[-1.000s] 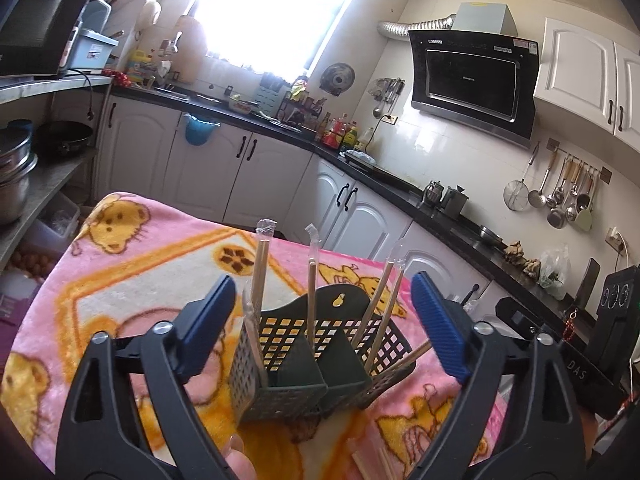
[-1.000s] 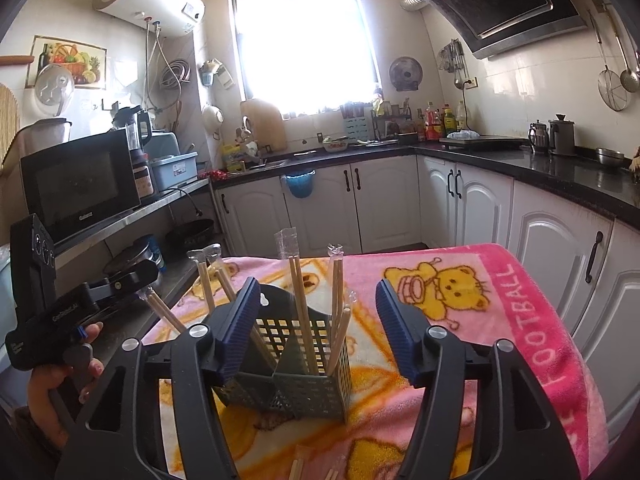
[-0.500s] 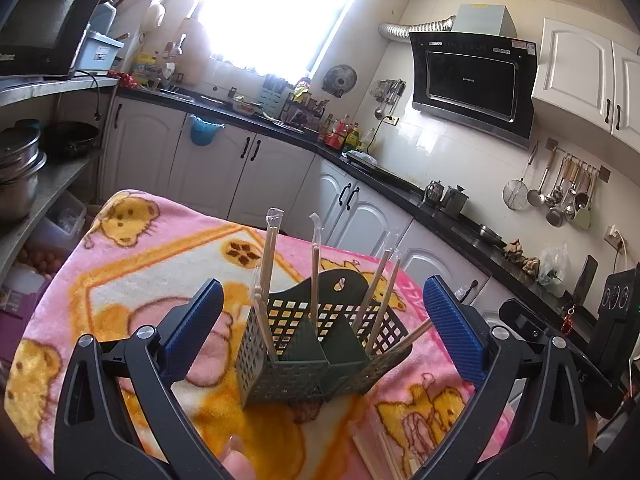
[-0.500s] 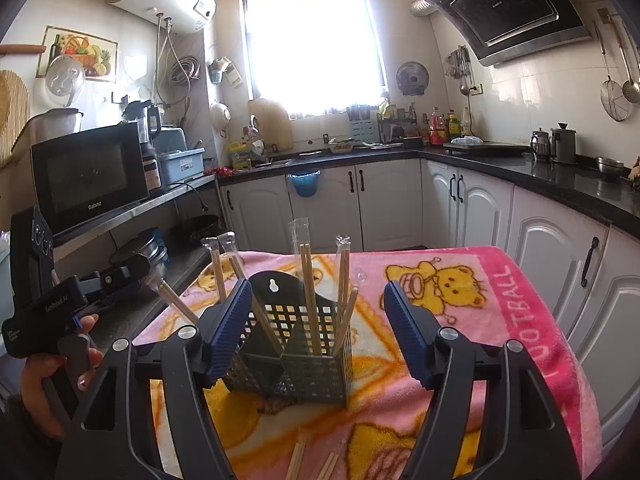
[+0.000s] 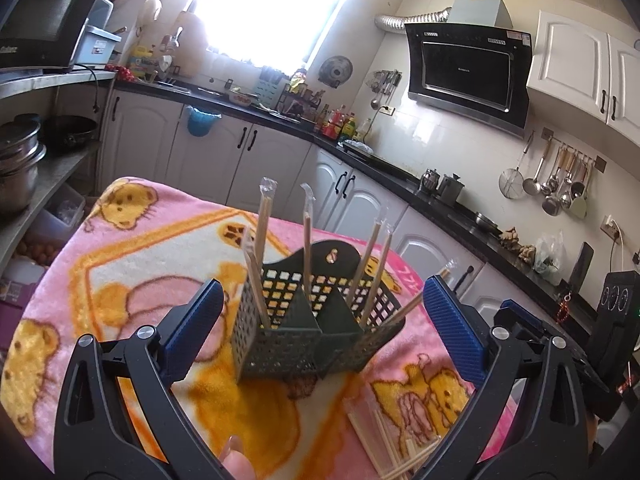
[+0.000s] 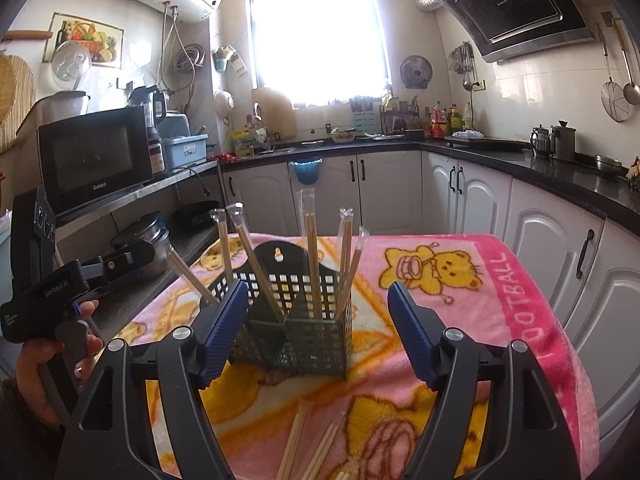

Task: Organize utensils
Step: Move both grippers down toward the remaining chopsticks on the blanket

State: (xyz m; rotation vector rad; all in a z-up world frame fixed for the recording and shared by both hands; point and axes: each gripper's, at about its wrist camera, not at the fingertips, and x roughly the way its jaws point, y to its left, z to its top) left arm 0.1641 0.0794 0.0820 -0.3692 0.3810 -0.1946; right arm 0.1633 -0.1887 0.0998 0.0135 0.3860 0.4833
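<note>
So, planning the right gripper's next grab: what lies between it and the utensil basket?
Only bare pink blanket between the right gripper and the utensil basket in the right wrist view; loose chopsticks lie nearer the camera.

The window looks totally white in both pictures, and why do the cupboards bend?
Left wrist view: the window is blown out by daylight, hiding anything outside. Right wrist view: same glare at the window; the fisheye lens bows the cabinets and darkens the corners.
</note>
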